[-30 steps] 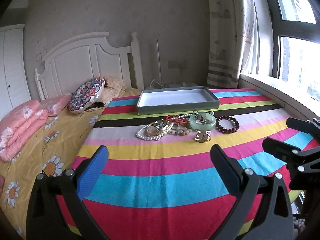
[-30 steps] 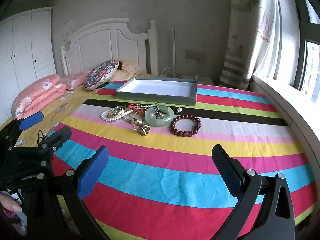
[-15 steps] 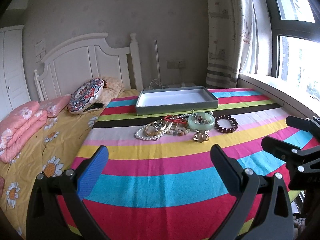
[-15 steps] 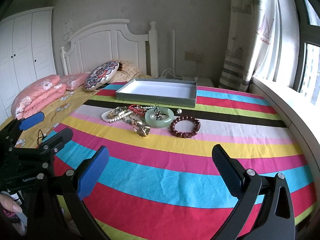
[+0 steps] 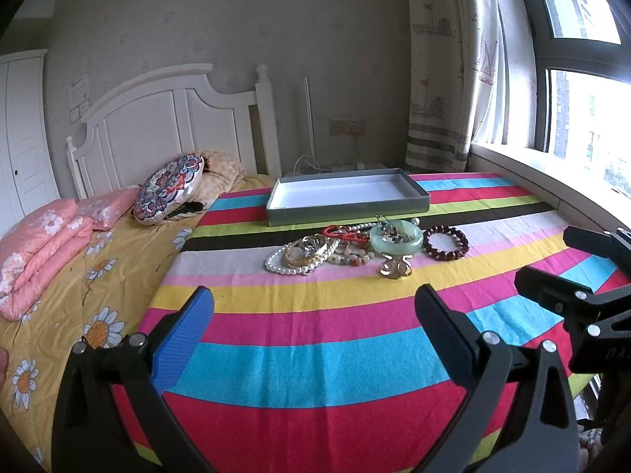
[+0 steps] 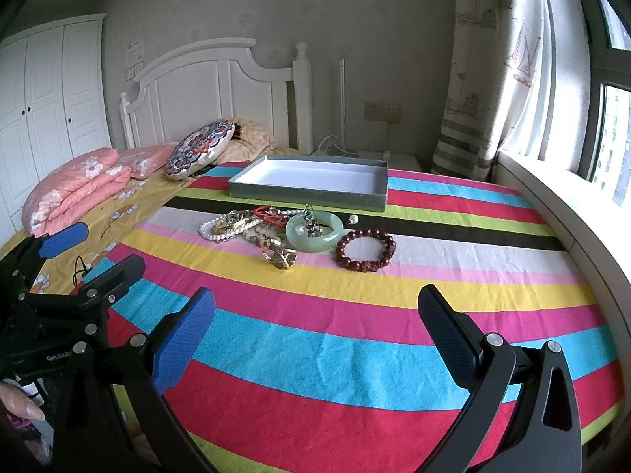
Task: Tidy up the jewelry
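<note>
here's the bed [image 5: 98, 276], yellow daisy sheet on one side, and over it the striped blanket [image 5: 315, 354] taking up most of the view. the grey tray [image 5: 347, 207] is our landmark: it sits flat on the blanket toward the headboard [image 5: 169, 118], its white inside bare. beside the tray, out toward the pillows, a round patterned cushion [image 5: 169, 187] leans up. both tools hover low over the blanket, well short of the tray: the left gripper [image 5: 315, 315] is spread wide, nothing between its fingers, and the right gripper [image 6: 315, 315] likewise gapes with nothing held. now the jewelry, all heaped just in front of the tray: a pale green bangle [image 6: 313, 230] with small bits lying inside it, a dark red bead bracelet [image 6: 364, 250] just beside it on the window side, a string of pearls [image 5: 292, 262] at the other end of the heap, red cord [image 5: 345, 233] nearest the tray, and a small gold piece [image 6: 280, 257] farthest from it.
</note>
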`<action>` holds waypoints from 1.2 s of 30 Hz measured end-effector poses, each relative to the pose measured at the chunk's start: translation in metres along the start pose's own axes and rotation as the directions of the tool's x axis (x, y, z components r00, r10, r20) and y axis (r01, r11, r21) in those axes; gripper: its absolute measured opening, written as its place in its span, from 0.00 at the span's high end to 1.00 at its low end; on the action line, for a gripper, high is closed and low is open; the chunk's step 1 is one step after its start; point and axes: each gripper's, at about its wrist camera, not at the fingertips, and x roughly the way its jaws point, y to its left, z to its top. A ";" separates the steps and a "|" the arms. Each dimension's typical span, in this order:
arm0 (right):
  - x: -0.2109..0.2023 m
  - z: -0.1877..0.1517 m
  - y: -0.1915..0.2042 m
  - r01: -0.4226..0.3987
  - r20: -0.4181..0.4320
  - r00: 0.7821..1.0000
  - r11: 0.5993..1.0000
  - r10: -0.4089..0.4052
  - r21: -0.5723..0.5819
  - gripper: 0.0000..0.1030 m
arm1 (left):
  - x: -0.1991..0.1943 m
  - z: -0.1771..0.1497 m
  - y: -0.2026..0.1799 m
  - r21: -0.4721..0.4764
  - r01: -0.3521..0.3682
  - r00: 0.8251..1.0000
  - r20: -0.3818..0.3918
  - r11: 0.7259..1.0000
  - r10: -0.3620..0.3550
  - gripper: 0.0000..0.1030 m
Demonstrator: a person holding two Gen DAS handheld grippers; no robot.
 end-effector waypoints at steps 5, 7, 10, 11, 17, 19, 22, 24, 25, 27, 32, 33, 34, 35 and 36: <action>0.000 0.000 0.000 -0.002 0.000 1.000 1.000 0.002 0.001 0.04 | 0.000 0.000 0.000 0.002 0.001 1.000 0.000 1.000 -0.001 0.02; 0.000 0.000 0.001 -0.002 0.000 1.000 1.000 0.002 0.001 0.04 | 0.000 0.000 0.000 0.002 0.001 1.000 0.000 1.000 -0.001 0.02; 0.000 0.000 0.000 -0.001 0.000 1.000 1.000 0.001 0.000 0.04 | 0.000 0.000 0.000 0.001 0.001 1.000 0.000 1.000 -0.001 0.02; 0.000 0.000 0.000 -0.002 -0.001 1.000 1.000 0.002 0.001 0.04 | 0.000 0.000 0.000 0.001 0.002 1.000 0.000 1.000 -0.002 0.02; 0.001 0.000 0.001 -0.001 -0.001 1.000 1.000 0.001 -0.001 0.04 | 0.000 -0.001 0.000 0.001 0.001 1.000 -0.002 1.000 -0.001 0.02; 0.000 0.000 0.001 -0.001 -0.002 1.000 1.000 0.001 -0.002 0.04 | 0.000 -0.001 0.000 0.001 0.002 1.000 -0.002 1.000 -0.002 0.02; 0.001 0.000 0.001 -0.001 -0.001 1.000 1.000 0.001 -0.002 0.04 | 0.000 -0.001 0.000 0.000 0.002 1.000 -0.002 1.000 -0.002 0.02; 0.001 0.000 0.001 -0.002 -0.001 1.000 1.000 0.002 -0.001 0.04 | 0.000 -0.001 0.000 0.001 0.001 1.000 -0.002 1.000 -0.001 0.02; 0.001 0.000 0.001 -0.001 -0.001 1.000 1.000 0.001 -0.002 0.04 | 0.000 -0.001 0.000 0.001 0.002 1.000 -0.002 1.000 -0.002 0.02; 0.001 0.000 0.000 -0.001 -0.001 1.000 1.000 0.001 -0.001 0.04 | 0.000 -0.001 0.001 0.001 0.002 1.000 -0.002 1.000 -0.002 0.02; 0.003 -0.001 0.000 -0.015 0.002 1.000 1.000 0.015 -0.005 0.04 | 0.001 -0.003 0.002 -0.005 0.001 1.000 -0.007 1.000 -0.001 0.02; 0.004 -0.001 -0.001 -0.020 0.002 1.000 1.000 0.020 -0.004 0.04 | 0.003 -0.005 0.002 -0.004 -0.008 1.000 -0.008 1.000 0.008 0.02; 0.006 -0.001 -0.003 -0.028 -0.003 1.000 1.000 0.028 -0.002 0.04 | 0.004 -0.007 0.003 -0.004 -0.014 1.000 -0.011 1.000 0.014 0.02; 0.008 -0.001 -0.006 -0.042 -0.010 0.999 0.999 0.042 0.005 0.04 | 0.006 -0.009 0.003 -0.004 -0.016 1.000 -0.016 1.000 0.016 0.02; 0.010 -0.003 -0.009 -0.054 -0.016 0.998 0.998 0.054 0.012 0.04 | 0.008 -0.010 0.004 -0.005 -0.019 1.000 -0.020 1.000 0.019 0.02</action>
